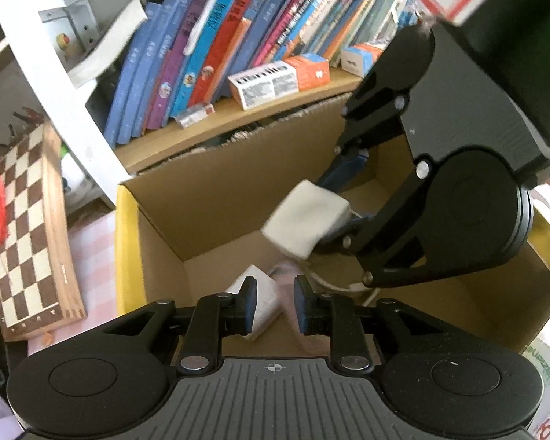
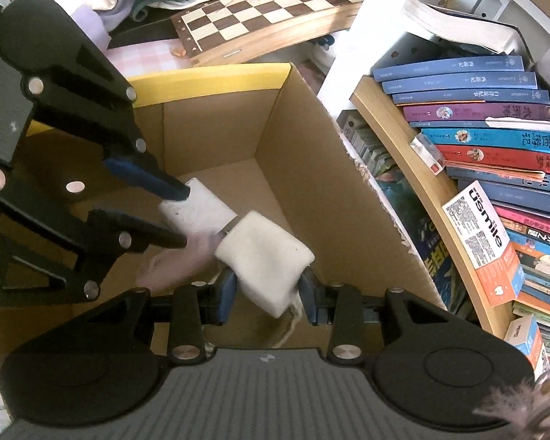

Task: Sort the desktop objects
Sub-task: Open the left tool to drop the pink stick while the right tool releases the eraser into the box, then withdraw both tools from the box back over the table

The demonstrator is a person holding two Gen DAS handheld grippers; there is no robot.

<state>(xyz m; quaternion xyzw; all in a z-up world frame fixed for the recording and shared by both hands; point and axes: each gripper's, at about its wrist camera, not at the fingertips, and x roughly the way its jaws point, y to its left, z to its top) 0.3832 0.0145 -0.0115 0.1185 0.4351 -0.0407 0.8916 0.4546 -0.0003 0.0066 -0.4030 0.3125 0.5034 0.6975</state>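
Over the cardboard box [image 2: 293,154], right tongs [image 2: 267,295] grip a white pouch [image 2: 264,256]; left tongs [image 1: 275,304] hang open, empty.

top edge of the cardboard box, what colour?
Yellow, along the cardboard box rim; clearest in the right wrist view.

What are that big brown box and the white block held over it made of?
The open brown box with a yellow flap looks like matte corrugated cardboard: folded creases and a ragged torn edge show. The white rectangular block between the right hand-held gripper fingers looks like soft foam or felt-like sponge, with a dull, slightly fuzzy surface; I can't say which.
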